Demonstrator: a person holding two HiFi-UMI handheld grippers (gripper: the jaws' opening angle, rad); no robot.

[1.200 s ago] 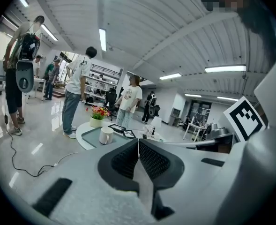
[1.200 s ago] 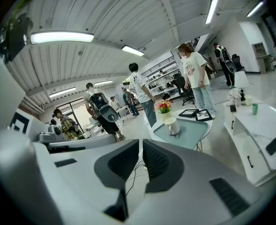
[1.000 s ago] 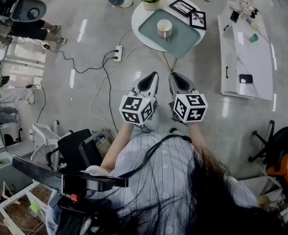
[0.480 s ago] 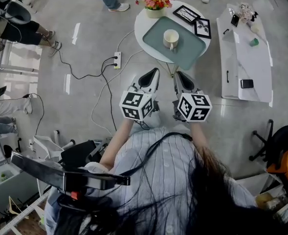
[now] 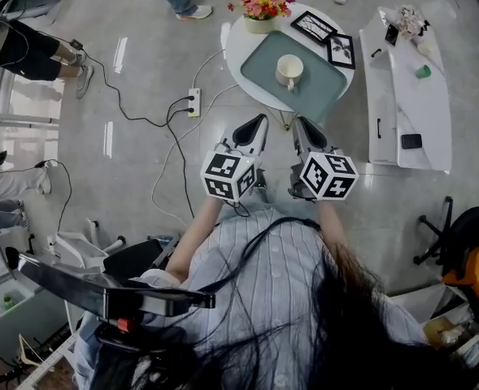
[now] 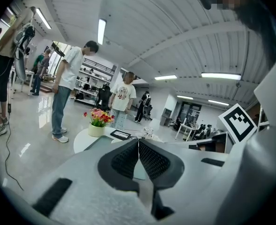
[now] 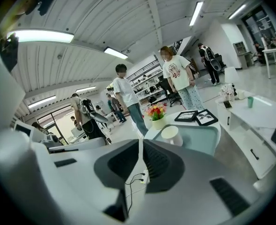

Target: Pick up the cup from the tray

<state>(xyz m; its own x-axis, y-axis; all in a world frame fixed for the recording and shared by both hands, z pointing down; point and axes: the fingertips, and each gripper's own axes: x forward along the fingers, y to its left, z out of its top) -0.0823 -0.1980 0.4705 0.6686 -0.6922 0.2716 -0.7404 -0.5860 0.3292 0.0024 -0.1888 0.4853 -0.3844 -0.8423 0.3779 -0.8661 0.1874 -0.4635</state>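
Since a second ago the pair of grippers has drawn closer to the round table (image 5: 232,45). Less bare floor lies between their tips and its near edge now. The jaws are as they were. The left gripper (image 5: 259,120) has its ridged pads pressed tip to tip with nothing between them. The right gripper (image 5: 301,122) is pressed together the same way and is also empty. The two ride side by side, close but apart, both aimed at the table.

Counting from big to small:
- One long white bench (image 5: 410,96) stands off to the right of the right gripper.
- One round table stands straight ahead of the tips.
- One grey-green tray (image 5: 263,59) lies on the table and covers most of the part nearest the grippers.
- Two black picture frames (image 5: 315,27) lie on the table along the tray's far right side.
- One pot of flowers (image 5: 261,6) stands at the table's far edge, beyond the left gripper.
- One cup (image 5: 289,71) stands on the tray.

The cup sits near the middle of the tray, well ahead of both grippers and untouched. It is a shade to the right of the right gripper's line. It stands upright with its mouth up, so its long axis is vertical. I cannot tell from here which way its handle faces.
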